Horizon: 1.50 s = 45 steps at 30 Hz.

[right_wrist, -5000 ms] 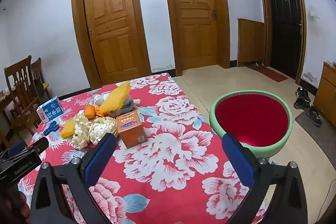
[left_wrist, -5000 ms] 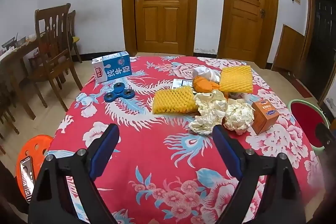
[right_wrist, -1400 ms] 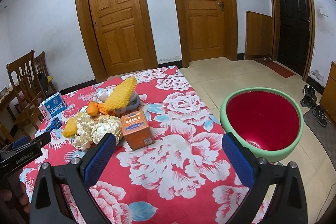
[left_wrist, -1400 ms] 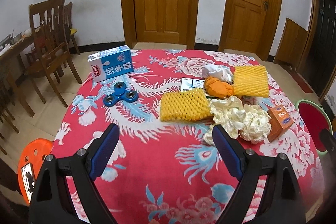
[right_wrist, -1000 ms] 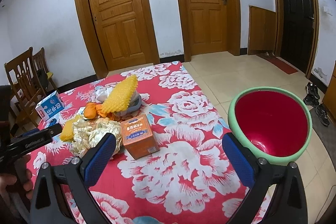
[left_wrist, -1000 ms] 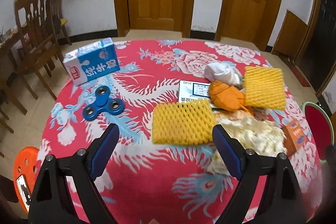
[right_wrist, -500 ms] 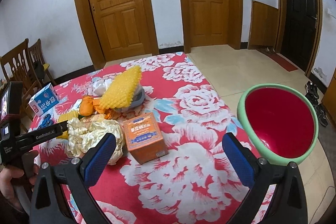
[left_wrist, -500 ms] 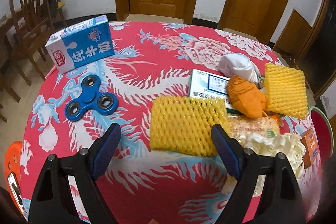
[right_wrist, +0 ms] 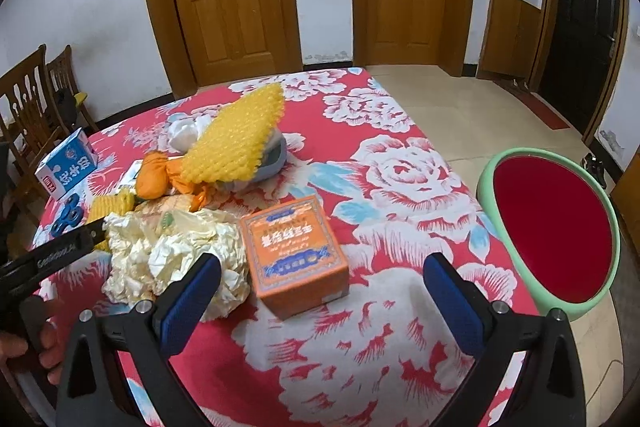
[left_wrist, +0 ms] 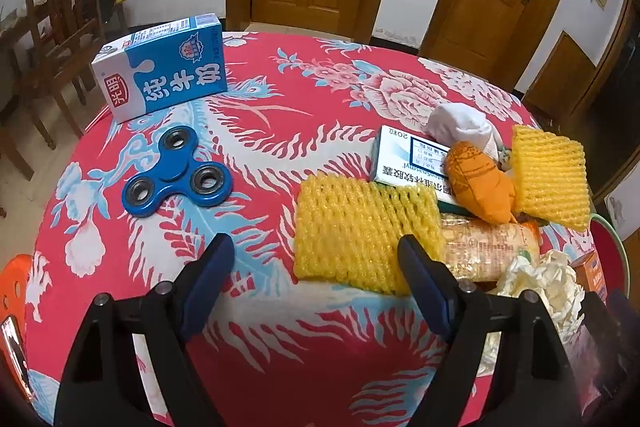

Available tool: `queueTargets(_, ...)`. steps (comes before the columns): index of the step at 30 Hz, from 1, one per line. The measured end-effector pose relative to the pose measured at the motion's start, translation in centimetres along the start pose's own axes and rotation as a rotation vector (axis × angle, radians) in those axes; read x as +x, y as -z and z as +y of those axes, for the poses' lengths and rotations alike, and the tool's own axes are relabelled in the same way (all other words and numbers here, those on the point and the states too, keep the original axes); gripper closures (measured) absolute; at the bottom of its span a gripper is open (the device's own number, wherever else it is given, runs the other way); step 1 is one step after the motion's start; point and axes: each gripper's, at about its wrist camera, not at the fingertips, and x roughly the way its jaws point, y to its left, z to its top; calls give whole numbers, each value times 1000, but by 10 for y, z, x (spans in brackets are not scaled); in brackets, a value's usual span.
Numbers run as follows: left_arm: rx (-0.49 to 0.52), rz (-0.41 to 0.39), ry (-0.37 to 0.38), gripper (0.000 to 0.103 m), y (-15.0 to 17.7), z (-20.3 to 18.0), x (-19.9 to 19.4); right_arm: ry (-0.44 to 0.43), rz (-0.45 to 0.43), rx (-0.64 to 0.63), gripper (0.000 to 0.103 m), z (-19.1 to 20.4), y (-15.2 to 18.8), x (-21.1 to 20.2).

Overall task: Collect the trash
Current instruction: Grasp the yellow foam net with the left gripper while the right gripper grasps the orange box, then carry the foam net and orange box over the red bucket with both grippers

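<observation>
1. We see our left gripper (left_wrist: 312, 259) held low over the tabletop (left_wrist: 280, 99), its fingers (left_wrist: 208, 275) spread wide and holding nothing.
2. Our right finger of that gripper overlaps the near right corner of a yellow foam net (left_wrist: 360, 231), which lies flat with its long axis running roughly left to right across the view; whether it touches the net we cannot tell.
3. Just behind the net lies a white-and-blue box (left_wrist: 408, 159), with an orange bundle (left_wrist: 480, 183) resting on it and a second yellow foam net (left_wrist: 550, 179) tilted up beside that.
4. Crumpled paper (left_wrist: 548, 279) sits near the right finger, next to a clear wrapped packet (left_wrist: 488, 251) lying on its side.
5. A blue fidget spinner (left_wrist: 178, 173) and a milk carton (left_wrist: 160, 67), lying on its side, are well apart to the left.
6. Our right gripper (right_wrist: 320, 287) is also wide open and empty, with an orange box (right_wrist: 296, 255) between its fingers (right_wrist: 192, 299) in the view.
7. A red basin with a green rim (right_wrist: 560, 227) stands on the floor beside the tabletop.
</observation>
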Motion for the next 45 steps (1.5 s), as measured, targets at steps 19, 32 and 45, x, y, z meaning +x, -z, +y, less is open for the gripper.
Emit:
queueTargets(19,2,-28,133,82,-2,-8,-9,-89,96,18,53,-10,1,22)
queueTargets(32,-12,-81,187,83,2,-11,-42,-139,64,28,54,-26,2,0)
queueTargets(45,5,-117,234,84,8,-28,-76,-172,-6,46,54,-46,4,-32)
